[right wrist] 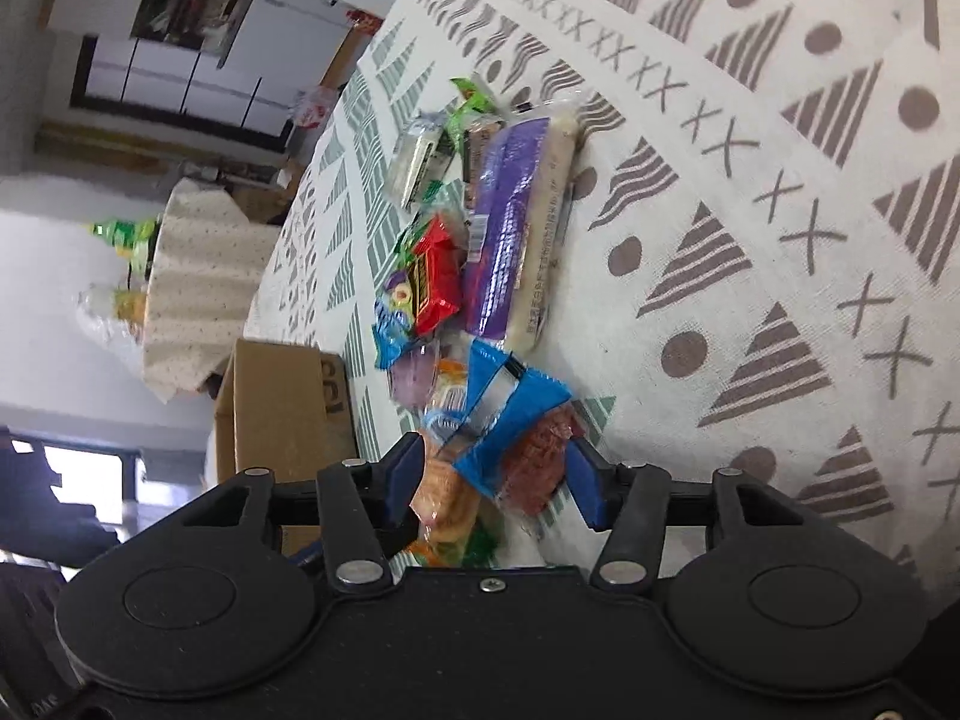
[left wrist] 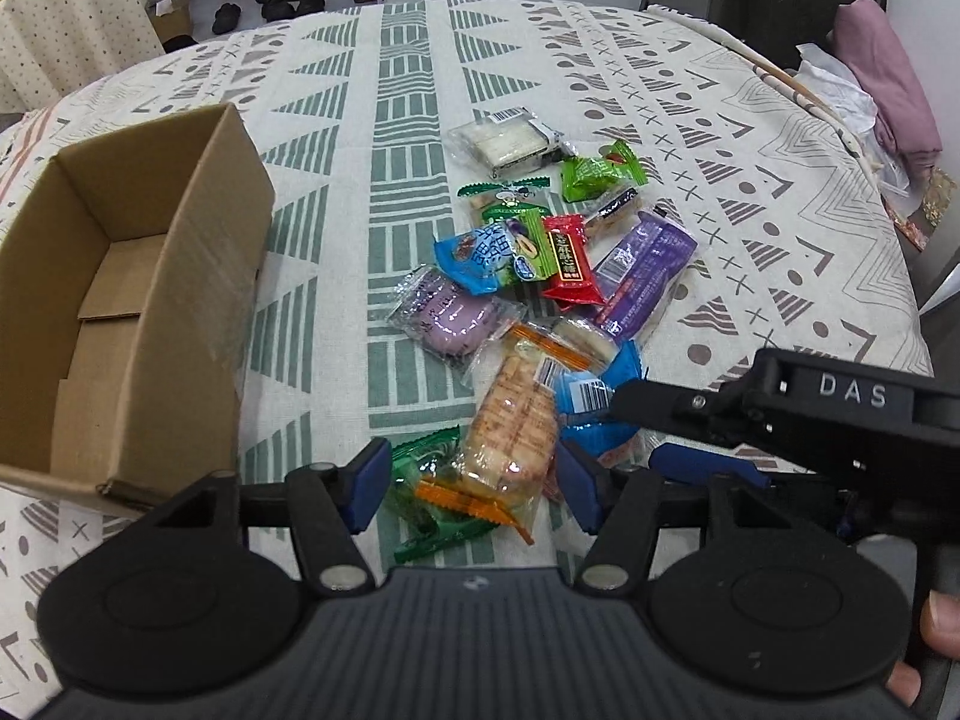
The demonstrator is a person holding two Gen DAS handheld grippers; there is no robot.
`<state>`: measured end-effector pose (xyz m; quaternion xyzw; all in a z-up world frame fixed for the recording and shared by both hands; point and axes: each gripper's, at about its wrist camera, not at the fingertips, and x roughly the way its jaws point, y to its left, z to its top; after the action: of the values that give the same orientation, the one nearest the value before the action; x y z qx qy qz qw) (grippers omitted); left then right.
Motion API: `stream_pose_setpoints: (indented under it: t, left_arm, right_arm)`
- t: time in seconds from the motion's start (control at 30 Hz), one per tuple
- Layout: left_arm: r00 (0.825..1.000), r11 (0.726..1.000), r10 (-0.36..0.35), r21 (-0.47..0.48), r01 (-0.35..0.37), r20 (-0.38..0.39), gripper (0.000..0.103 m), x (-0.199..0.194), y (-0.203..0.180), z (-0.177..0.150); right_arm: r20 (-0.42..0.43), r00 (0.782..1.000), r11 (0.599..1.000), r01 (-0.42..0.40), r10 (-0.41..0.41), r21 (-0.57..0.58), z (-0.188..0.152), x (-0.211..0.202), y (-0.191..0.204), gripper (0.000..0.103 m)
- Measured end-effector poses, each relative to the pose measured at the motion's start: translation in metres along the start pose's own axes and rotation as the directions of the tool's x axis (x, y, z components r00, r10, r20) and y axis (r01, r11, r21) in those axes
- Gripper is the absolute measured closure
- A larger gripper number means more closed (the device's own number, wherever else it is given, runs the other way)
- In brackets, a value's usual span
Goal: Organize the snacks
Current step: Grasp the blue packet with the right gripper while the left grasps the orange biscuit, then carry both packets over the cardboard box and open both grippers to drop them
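Patterned cloth over the table [left wrist: 600,60], grey and green triangles; a second draped table and shoes on the floor beyond its far edge.

Cardboard box [left wrist: 150,300]: open-topped, empty as far as can be seen, near the left edge.

Snack pile [left wrist: 540,276]: loose wrapped packets at the table's middle, running toward the near edge, well apart from the box except the nearest green packet.

Left tool [left wrist: 474,480]: jaws part-closed either side of a clear cracker packet [left wrist: 510,426] lying on a green packet; whether the pads press it I cannot tell.

Right tool [right wrist: 492,480]: jaws part-closed astride a blue packet [right wrist: 510,414] with a reddish snack showing; contact likewise unclear.

Step in hand, by judgement: first pick-ups, one packet per tool; nothing is boxed yet.

Next move calls for: a firm pinch on a single wrapper without snagging its neighbours, a clean lift, then carriage toward the box opening at the left edge.
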<state>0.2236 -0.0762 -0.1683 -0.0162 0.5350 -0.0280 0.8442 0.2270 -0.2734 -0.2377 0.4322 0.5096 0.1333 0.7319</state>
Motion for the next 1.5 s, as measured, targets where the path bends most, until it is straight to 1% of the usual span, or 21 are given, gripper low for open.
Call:
stream_pose_setpoints:
  t: [0.13,0.17,0.2,0.23,0.3,0.4,0.7,0.77,0.87,0.9,0.93,0.97,1.03,1.07,1.1,1.13,1.17,1.2,1.43,1.47,1.5]
  left_arm:
    - [1.0,1.0,-0.003,0.007,0.003,-0.017,0.043,0.008,-0.003,0.003]
    - [1.0,1.0,-0.002,0.01,0.002,-0.02,0.043,0.009,-0.004,0.003]
    - [1.0,1.0,0.001,0.011,0.0,-0.024,0.043,0.011,-0.005,0.004]
    - [1.0,1.0,0.003,0.014,-0.002,-0.026,0.043,0.012,-0.005,0.004]
    - [1.0,1.0,0.006,0.022,-0.005,-0.031,0.043,0.014,-0.007,0.005]
    - [0.999,0.999,0.006,0.036,-0.004,-0.045,0.043,0.018,-0.011,0.006]
    - [0.998,0.996,0.017,0.09,-0.012,-0.055,0.043,0.032,-0.028,0.007]
    - [0.997,0.995,0.017,0.099,-0.01,-0.071,0.043,0.038,-0.031,0.007]
    - [0.997,0.994,0.011,0.107,-0.003,-0.076,0.043,0.043,-0.034,0.009]
    - [0.997,0.994,0.01,0.113,-0.002,-0.072,0.045,0.043,-0.035,0.01]
    - [0.997,0.993,0.011,0.118,-0.002,-0.072,0.053,0.044,-0.035,0.011]
    - [0.997,0.993,0.016,0.117,-0.006,-0.078,0.068,0.046,-0.036,0.013]
    - [0.995,0.996,0.002,0.093,0.008,-0.099,0.069,0.049,-0.032,0.013]
    - [0.996,0.996,-0.004,0.089,0.012,-0.094,0.069,0.048,-0.031,0.013]
    - [0.996,0.995,-0.004,0.094,0.013,-0.087,0.069,0.047,-0.031,0.012]
    - [0.997,0.995,-0.007,0.097,0.015,-0.081,0.069,0.046,-0.031,0.012]
    - [0.997,0.996,-0.012,0.092,0.02,-0.079,0.069,0.044,-0.03,0.012]
    - [0.997,0.996,-0.017,0.086,0.024,-0.079,0.069,0.043,-0.03,0.012]
    - [0.997,0.997,-0.053,0.059,0.056,-0.052,0.07,0.024,-0.022,0.016]
    - [0.997,0.997,-0.055,0.06,0.058,-0.045,0.07,0.021,-0.021,0.017]
    - [0.997,0.996,-0.062,0.055,0.064,-0.04,0.07,0.018,-0.02,0.017]
  right_arm:
    - [0.021,1.0,0.999,-0.004,0.003,0.047,0.003,0.005,-0.005,0.05]
    - [0.026,1.0,0.999,-0.004,0.003,0.045,0.004,0.006,-0.005,0.053]
    - [0.028,1.0,0.999,0.0,-0.001,0.043,0.003,0.007,-0.004,0.067]
    - [0.03,1.0,0.999,0.002,-0.003,0.042,0.003,0.007,-0.005,0.075]
    - [0.031,1.0,0.999,-0.002,0.0,0.051,0.002,0.007,-0.007,0.076]
    - [0.076,0.997,1.0,-0.011,0.009,0.027,0.001,-0.003,-0.006,0.078]
    - [0.142,0.99,0.999,0.011,-0.016,0.04,0.006,-0.014,-0.009,0.078]
    - [0.159,0.987,0.999,0.033,-0.038,0.035,0.005,-0.018,-0.009,0.078]
    - [0.205,0.974,0.995,0.094,-0.095,0.014,0.003,-0.024,-0.006,0.078]
    - [0.218,0.969,0.993,0.115,-0.114,0.008,0.003,-0.025,-0.005,0.078]
    - [0.227,0.965,0.99,0.138,-0.135,0.003,0.003,-0.025,-0.004,0.078]
    - [0.226,0.963,0.989,0.15,-0.146,0.0,0.003,-0.024,-0.004,0.076]
    - [0.206,0.966,0.988,0.156,-0.153,0.003,0.005,-0.019,-0.005,0.074]
    - [0.201,0.966,0.987,0.162,-0.16,0.008,0.005,-0.018,-0.005,0.071]
    - [0.194,0.967,0.986,0.164,-0.163,0.012,0.007,-0.016,-0.006,0.06]
    - [0.188,0.968,0.986,0.167,-0.167,0.016,0.007,-0.014,-0.006,0.053]
    - [0.186,0.968,0.986,0.165,-0.166,0.019,0.007,-0.013,-0.007,0.049]
    - [0.184,0.969,0.986,0.164,-0.165,0.02,0.008,-0.01,-0.007,0.049]
    - [0.174,0.968,0.982,0.185,-0.179,-0.022,0.007,-0.003,-0.002,0.049]
    - [0.172,0.968,0.981,0.19,-0.184,-0.023,0.008,-0.002,-0.002,0.052]
    - [0.174,0.965,0.979,0.203,-0.195,-0.027,0.008,-0.001,-0.002,0.063]
